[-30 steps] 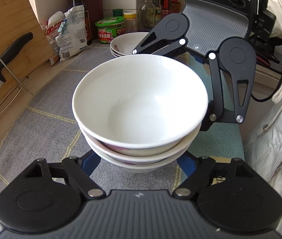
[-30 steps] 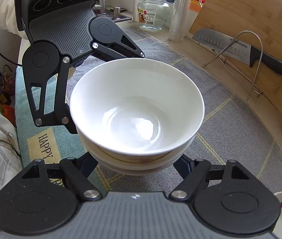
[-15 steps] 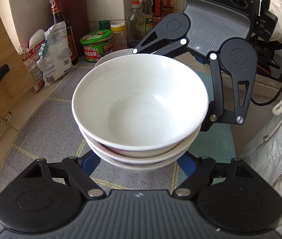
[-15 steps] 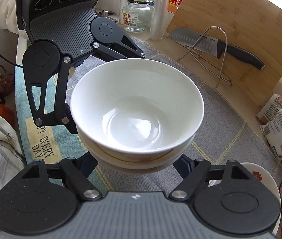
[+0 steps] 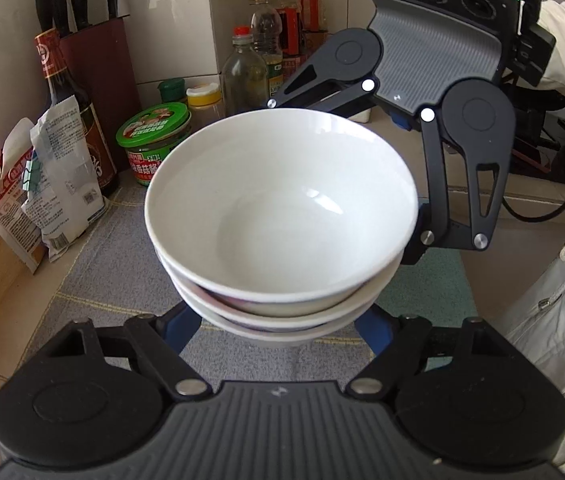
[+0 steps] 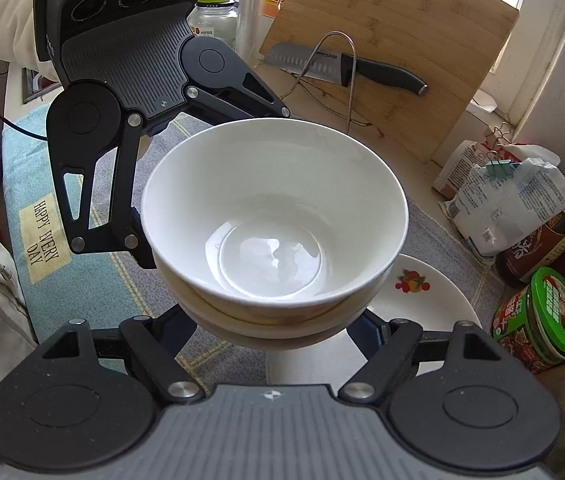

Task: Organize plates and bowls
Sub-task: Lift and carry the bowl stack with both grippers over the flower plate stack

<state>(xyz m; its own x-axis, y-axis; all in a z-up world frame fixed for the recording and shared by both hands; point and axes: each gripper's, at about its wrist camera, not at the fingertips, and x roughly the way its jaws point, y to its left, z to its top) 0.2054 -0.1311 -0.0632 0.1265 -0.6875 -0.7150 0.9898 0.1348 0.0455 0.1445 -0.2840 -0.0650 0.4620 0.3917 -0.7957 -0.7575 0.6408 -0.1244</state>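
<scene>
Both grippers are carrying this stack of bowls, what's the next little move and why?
Probably ease the bowl stack toward the fruit-print plate and lower it there. The left gripper and right gripper cradle the stack from opposite sides, and the plate already shows partly beneath it.

Stack of bowls (image 6: 274, 232) between both grippers, above plate (image 6: 422, 300), jar (image 6: 542, 320) right of plate
</scene>
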